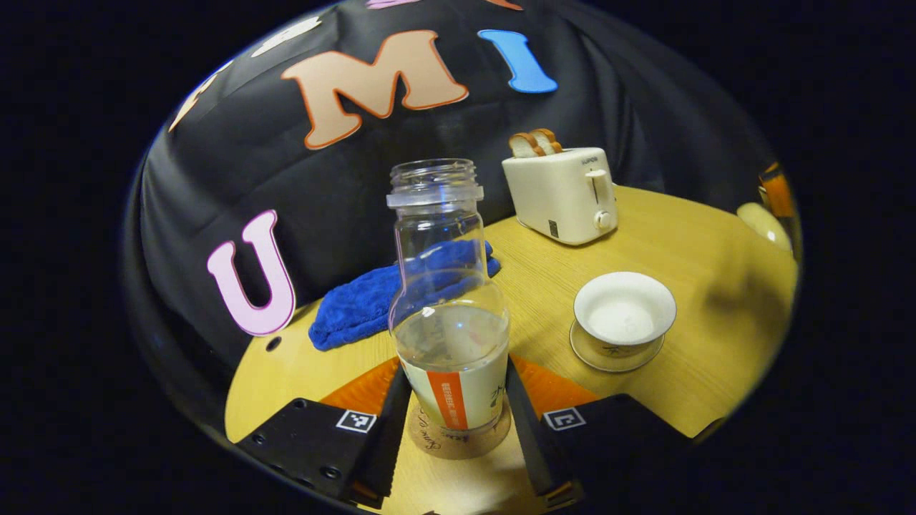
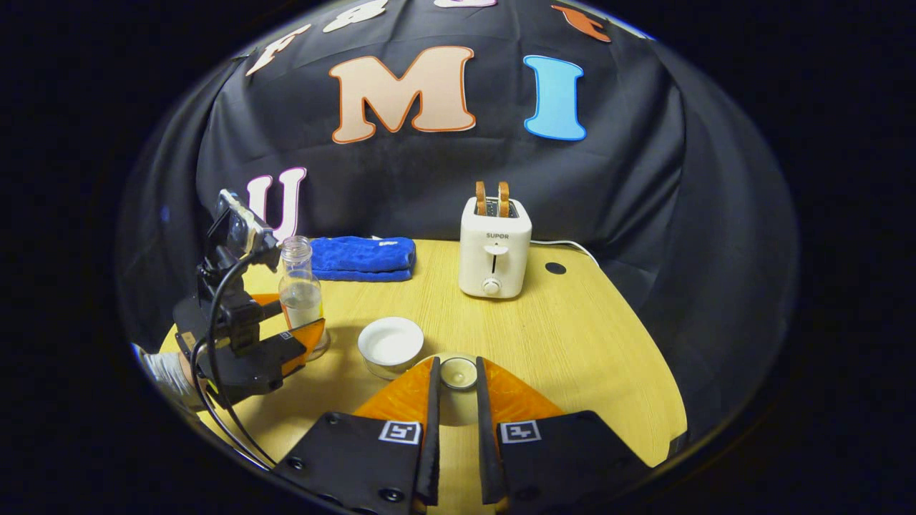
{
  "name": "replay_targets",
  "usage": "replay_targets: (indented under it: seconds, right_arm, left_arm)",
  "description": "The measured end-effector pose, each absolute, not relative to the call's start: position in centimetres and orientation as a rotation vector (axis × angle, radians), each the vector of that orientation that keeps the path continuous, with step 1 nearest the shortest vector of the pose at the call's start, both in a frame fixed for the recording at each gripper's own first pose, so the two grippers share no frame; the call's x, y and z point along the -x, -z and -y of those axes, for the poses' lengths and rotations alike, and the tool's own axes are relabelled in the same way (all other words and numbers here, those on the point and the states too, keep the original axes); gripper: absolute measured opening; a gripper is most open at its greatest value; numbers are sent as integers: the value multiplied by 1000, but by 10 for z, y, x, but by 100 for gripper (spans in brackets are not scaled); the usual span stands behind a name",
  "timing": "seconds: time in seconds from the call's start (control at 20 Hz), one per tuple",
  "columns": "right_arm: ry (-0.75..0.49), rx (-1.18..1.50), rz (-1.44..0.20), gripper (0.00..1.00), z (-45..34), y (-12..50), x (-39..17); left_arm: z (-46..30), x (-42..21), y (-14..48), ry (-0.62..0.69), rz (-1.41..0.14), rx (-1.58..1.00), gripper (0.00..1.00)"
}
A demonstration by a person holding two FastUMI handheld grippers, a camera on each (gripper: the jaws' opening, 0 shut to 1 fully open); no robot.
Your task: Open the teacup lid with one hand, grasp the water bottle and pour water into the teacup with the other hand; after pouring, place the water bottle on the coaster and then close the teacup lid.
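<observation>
My left gripper (image 1: 452, 418) has its jaws spread about as wide as the water bottle (image 1: 449, 315), one on each side of its lower body, right against the label band. I cannot tell whether both are pressing or just flanking it. The bottle stands upright on the round cork coaster (image 1: 458, 436), cap off, clear glass with water up to about the shoulder of the label. From the right gripper view, the left gripper (image 2: 304, 332) sits low over the bench's left side, level with the bottle (image 2: 300, 293), with a sleeve (image 2: 166, 372) showing behind it.

My right gripper (image 2: 458, 390) has its jaws narrowed to a slim gap, and the small round teacup lid (image 2: 458, 373) sits between their tips, knob side up; both tips appear to touch its rim. It hangs just above the bench (image 2: 572, 343), just beside the open teacup (image 2: 391, 345).

The teacup (image 1: 624, 309) is white, uncovered, resting on its saucer (image 1: 615, 354), near the bottle and to its right in the left gripper view. Behind them are a folded blue cloth (image 1: 372, 300) and a cream toaster (image 1: 562, 193) with two slices of toast (image 1: 535, 143) standing in its slots.
</observation>
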State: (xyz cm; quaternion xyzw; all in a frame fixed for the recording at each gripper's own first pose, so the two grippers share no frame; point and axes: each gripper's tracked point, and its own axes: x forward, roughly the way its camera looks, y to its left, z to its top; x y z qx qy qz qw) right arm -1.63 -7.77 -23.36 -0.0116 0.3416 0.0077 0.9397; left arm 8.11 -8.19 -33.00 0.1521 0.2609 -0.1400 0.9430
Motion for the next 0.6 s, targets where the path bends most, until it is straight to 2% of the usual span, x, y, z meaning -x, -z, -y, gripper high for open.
replay_targets:
  seconds: [0.5, 0.55, 0.6]
  right_arm:
    - [-47, 9, -681, 26, 58, 227, 8]
    - [-51, 5, -680, 24, 56, 226, 7]
    - [-55, 1, -676, 26, 54, 224, 5]
  left_arm:
    - [76, -73, 330, 259, -552, -233, 71]
    - [75, -72, 331, 258, -554, -225, 72]
    - [75, -71, 331, 258, -557, -220, 72]
